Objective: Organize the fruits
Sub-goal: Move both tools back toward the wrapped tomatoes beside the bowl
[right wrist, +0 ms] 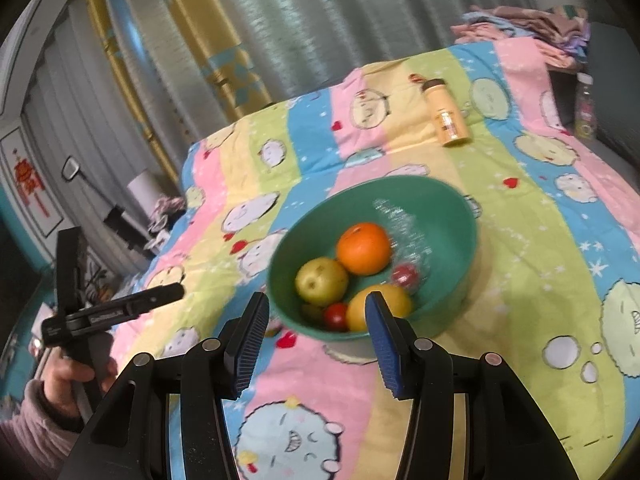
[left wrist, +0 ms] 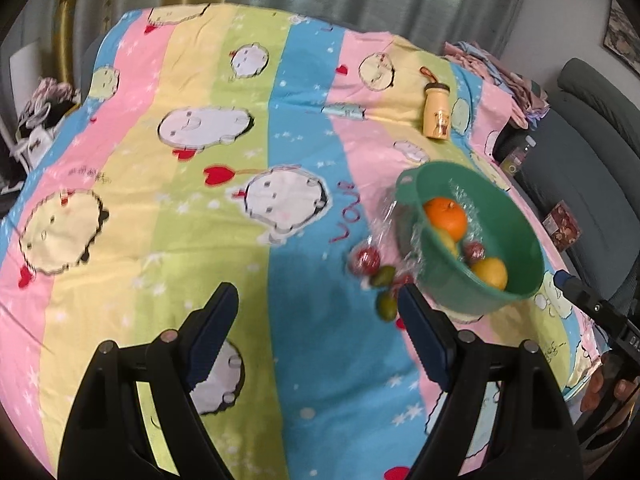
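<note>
In the left wrist view, the left gripper (left wrist: 316, 336) is held above the striped cartoon cloth (left wrist: 160, 184) with its fingers spread wide and nothing between them. The loose fruits (left wrist: 378, 276), small red and green ones, lie on the cloth just beside the green bowl (left wrist: 520, 280), next to some clear plastic wrap (left wrist: 384, 220). An orange (left wrist: 446, 218) and a yellow fruit (left wrist: 490, 274) are already in the bowl. The green fruit nearest the right-hand finger is probably best approached from above, with the fingers kept wide until it is straddled.

In the right wrist view, the right gripper (right wrist: 318, 338) is aimed at the bowl's near rim, its fingers part open and empty. It is best kept clear of the rim. A yellow bottle (right wrist: 450, 116) lies well apart.
</note>
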`<act>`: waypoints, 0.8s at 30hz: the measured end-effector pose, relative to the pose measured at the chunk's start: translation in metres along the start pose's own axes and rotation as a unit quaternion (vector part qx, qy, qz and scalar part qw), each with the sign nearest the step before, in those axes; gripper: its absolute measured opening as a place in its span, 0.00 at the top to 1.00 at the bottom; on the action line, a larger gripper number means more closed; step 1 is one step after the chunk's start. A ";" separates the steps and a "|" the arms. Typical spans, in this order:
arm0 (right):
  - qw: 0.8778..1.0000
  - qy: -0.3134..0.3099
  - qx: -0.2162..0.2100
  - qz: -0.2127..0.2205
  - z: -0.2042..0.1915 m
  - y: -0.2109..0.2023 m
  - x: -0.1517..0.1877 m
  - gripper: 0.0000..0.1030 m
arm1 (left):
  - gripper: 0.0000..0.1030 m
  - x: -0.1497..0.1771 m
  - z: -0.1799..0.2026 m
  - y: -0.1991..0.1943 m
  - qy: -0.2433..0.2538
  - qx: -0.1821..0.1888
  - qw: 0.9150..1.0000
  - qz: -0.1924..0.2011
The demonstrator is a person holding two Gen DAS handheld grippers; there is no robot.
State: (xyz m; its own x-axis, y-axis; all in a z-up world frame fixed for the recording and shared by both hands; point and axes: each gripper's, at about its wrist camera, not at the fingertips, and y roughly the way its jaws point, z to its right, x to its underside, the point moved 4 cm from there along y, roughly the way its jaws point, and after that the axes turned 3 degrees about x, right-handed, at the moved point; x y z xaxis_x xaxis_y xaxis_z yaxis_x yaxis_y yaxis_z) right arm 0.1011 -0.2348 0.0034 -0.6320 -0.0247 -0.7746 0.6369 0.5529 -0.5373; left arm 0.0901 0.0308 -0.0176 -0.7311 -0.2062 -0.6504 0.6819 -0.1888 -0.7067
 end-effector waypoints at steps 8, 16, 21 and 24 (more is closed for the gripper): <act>0.996 -0.040 -0.046 -0.057 -0.036 0.027 0.028 0.51 | 0.21 0.024 -0.015 0.009 -0.020 0.008 0.999 -0.030; 0.994 -0.040 -0.054 -0.091 -0.054 0.053 0.045 0.51 | 0.21 0.031 -0.021 0.019 -0.027 0.025 0.999 -0.038; 0.995 -0.030 -0.022 -0.094 -0.056 0.069 0.048 0.51 | 0.21 0.020 -0.013 0.035 -0.008 0.036 0.999 -0.036; 0.996 -0.025 -0.002 -0.088 -0.058 0.081 0.046 0.51 | 0.22 0.010 -0.005 0.050 0.012 0.049 0.998 -0.036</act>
State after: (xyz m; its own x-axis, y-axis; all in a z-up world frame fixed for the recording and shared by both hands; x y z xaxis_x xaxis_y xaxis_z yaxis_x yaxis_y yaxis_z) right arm 0.0979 -0.1428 -0.0559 -0.7111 -0.1625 -0.6840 0.5161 0.5399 -0.6649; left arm 0.1168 0.0241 -0.0611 -0.7785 -0.1660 -0.6054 0.6249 -0.2956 -0.7226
